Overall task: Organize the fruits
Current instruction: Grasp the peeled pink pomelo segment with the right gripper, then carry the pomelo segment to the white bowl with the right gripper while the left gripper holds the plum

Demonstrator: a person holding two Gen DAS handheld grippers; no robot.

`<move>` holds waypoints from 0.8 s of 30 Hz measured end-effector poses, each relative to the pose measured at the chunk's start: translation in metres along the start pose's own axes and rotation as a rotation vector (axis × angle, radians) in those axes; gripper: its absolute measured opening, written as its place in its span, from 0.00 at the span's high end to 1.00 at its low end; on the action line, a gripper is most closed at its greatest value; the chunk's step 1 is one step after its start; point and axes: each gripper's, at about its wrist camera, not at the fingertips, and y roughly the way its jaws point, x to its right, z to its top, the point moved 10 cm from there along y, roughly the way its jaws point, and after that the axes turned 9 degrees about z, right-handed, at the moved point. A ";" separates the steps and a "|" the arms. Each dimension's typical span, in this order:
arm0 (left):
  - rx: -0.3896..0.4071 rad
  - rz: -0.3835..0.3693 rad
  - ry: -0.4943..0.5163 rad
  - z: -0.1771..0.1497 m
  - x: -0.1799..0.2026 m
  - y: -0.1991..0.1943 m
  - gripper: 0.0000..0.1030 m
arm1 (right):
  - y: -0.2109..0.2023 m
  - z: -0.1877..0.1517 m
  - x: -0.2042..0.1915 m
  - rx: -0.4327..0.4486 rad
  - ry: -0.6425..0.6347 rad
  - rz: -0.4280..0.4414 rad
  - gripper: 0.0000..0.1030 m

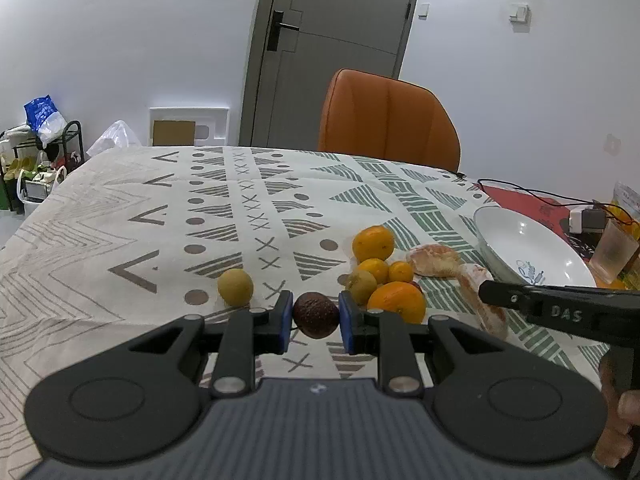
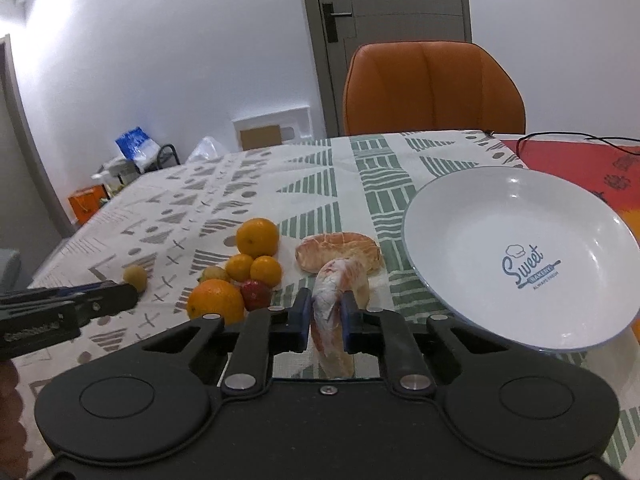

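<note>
My left gripper (image 1: 315, 317) is shut on a dark brown round fruit (image 1: 315, 315) and holds it just above the tablecloth. My right gripper (image 2: 326, 316) is shut on a peeled pomelo segment (image 2: 334, 308). A second pomelo segment (image 2: 338, 250) lies behind it. A pile of oranges (image 2: 256, 236), small tangerines (image 2: 266, 270), a red fruit (image 2: 255, 294) and a yellow-green fruit (image 1: 361, 285) lies between the grippers. One yellow-green fruit (image 1: 235, 286) sits apart at the left. A white bowl (image 2: 460, 240) stands empty at the right.
An orange chair (image 1: 386, 120) stands at the table's far side. A plastic cup (image 1: 614, 250), a charger with cables (image 1: 586, 218) and a red mat (image 2: 580, 164) lie at the far right. The patterned cloth (image 1: 120, 220) stretches to the left.
</note>
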 end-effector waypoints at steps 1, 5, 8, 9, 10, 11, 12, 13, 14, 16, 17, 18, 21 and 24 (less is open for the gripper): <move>0.001 0.000 0.002 0.001 0.001 0.000 0.78 | -0.003 0.002 -0.001 0.011 0.000 0.010 0.88; 0.012 -0.004 0.012 0.005 0.007 -0.002 0.78 | -0.013 0.010 -0.003 0.045 -0.005 0.040 0.89; 0.023 -0.011 0.027 0.009 0.015 -0.004 0.78 | -0.020 0.017 -0.003 0.067 -0.010 0.052 0.90; 0.026 -0.014 0.032 0.010 0.018 -0.004 0.78 | -0.021 0.017 -0.002 0.073 -0.010 0.054 0.90; 0.028 -0.016 0.037 0.012 0.021 -0.005 0.78 | -0.023 0.018 -0.001 0.077 -0.008 0.057 0.90; 0.030 -0.019 0.042 0.013 0.024 -0.005 0.78 | -0.024 0.019 0.000 0.082 -0.004 0.060 0.90; 0.032 -0.021 0.047 0.014 0.026 -0.005 0.78 | -0.026 0.020 0.001 0.086 0.000 0.063 0.90; 0.034 -0.023 0.053 0.015 0.029 -0.005 0.78 | -0.027 0.021 0.003 0.090 0.004 0.066 0.90; 0.036 -0.025 0.058 0.016 0.032 -0.005 0.78 | -0.029 0.022 0.005 0.095 0.007 0.067 0.90; 0.039 -0.030 0.068 0.018 0.038 -0.005 0.78 | -0.033 0.025 0.009 0.108 0.012 0.067 0.90; 0.041 -0.032 0.074 0.019 0.041 -0.004 0.78 | -0.036 0.026 0.012 0.116 0.015 0.065 0.90; 0.044 -0.035 0.079 0.020 0.045 -0.004 0.78 | -0.038 0.028 0.015 0.124 0.018 0.063 0.90; 0.051 -0.043 0.094 0.023 0.056 -0.004 0.78 | -0.046 0.034 0.024 0.148 0.029 0.056 0.90; 0.054 -0.054 0.106 0.027 0.067 -0.002 0.78 | -0.054 0.038 0.034 0.168 0.043 0.059 0.90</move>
